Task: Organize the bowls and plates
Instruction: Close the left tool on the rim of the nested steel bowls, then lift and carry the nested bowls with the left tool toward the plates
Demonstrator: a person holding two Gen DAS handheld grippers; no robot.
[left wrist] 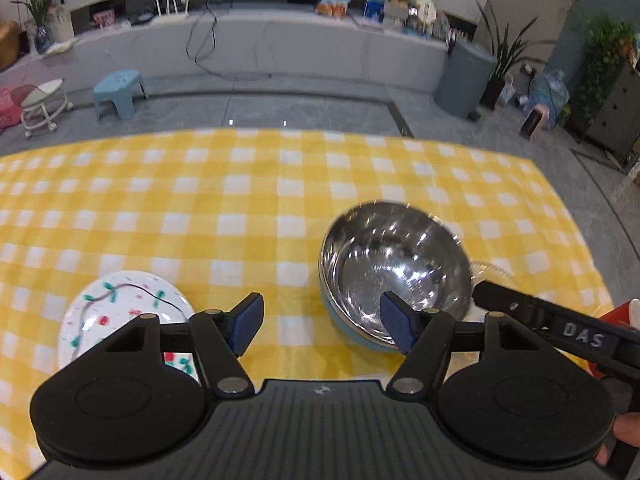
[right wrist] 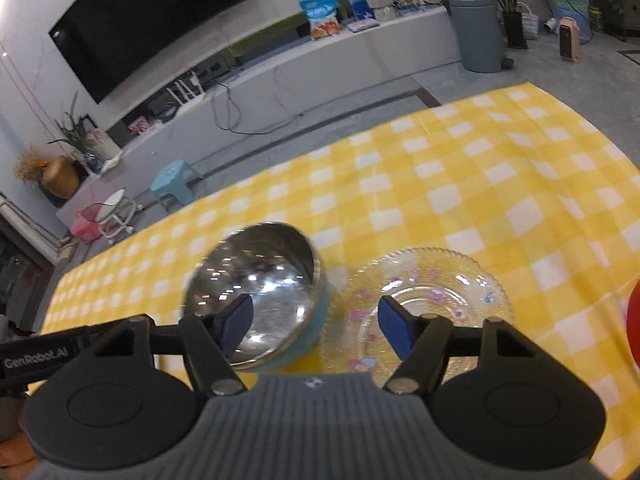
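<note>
Table surface: yellow-and-white checked cloth [left wrist: 280,208] covers the work area in both views.
Steel bowl: a shiny metal bowl [left wrist: 394,270] with a light blue outer shell stands upright on the cloth, centre-right in the left wrist view and centre-left in the right wrist view.
Paper plate: a white plate with a red and green printed pattern [left wrist: 124,312] lies flat on the cloth, well left of the bowl. Only the left wrist view shows it; the gripper body covers its near part.
Glass plate: a clear plate with a scalloped rim and small pink motifs [right wrist: 428,300] lies flat just beside the bowl. The right wrist view shows it almost whole; the left wrist view shows only a sliver of rim behind the bowl.
Left gripper [left wrist: 322,326]: jaws apart, nothing between the blue pads; bare cloth shows in the gap, and the right-hand pad overlaps the bowl's near rim in the picture. Contact cannot be told.
Right gripper [right wrist: 316,326]: jaws apart, nothing clamped; the gap frames the bowl's side and the glass plate's edge. Its black arm also enters the left wrist view from the right.
Red object: a red shape [right wrist: 633,324] at the right edge; too cropped to identify.
</note>
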